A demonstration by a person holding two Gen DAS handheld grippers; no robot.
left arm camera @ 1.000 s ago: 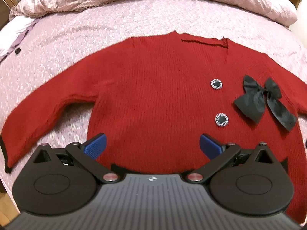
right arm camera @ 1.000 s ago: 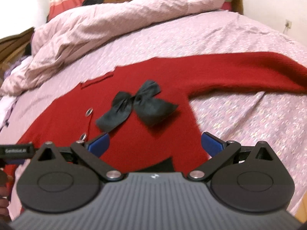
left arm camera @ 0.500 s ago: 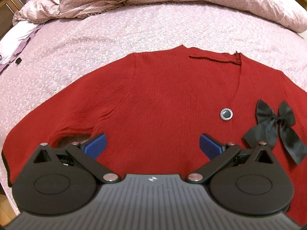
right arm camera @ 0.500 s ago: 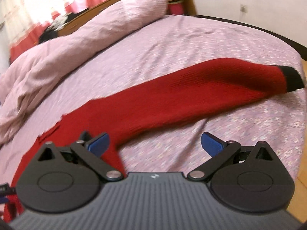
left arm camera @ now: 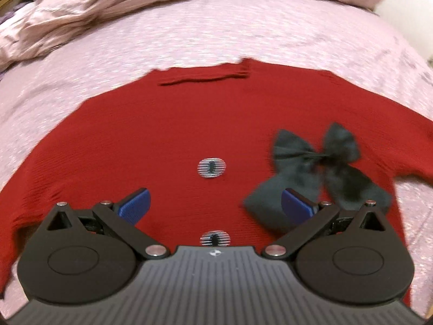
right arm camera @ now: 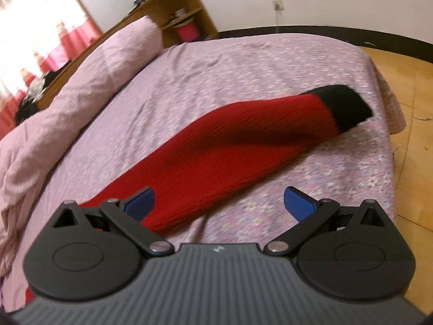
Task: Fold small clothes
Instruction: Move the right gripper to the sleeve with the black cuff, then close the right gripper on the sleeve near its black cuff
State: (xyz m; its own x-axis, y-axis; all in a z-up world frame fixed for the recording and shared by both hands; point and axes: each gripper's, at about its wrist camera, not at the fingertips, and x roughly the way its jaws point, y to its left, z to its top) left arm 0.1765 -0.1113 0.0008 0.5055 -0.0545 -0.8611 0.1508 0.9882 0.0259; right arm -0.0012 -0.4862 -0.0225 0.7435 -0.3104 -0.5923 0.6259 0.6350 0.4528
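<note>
Left tongs (left arm camera: 215,207) swung back over bow (left arm camera: 319,170); right tongs (right arm camera: 219,203) reached sleeve (right arm camera: 243,146)

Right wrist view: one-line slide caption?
Open right hand-held gripper above a red cardigan sleeve with black cuff on the bed.

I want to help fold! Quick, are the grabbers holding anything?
Left gripper: open, holding nothing, over the red cardigan.
Right gripper: open, empty, over the sleeve.

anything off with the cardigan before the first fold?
Nothing stands out. The red cardigan lies flat on the bedsheet, black bow on, right sleeve stretched out. Left gripper and right gripper are open, holding nothing.
</note>
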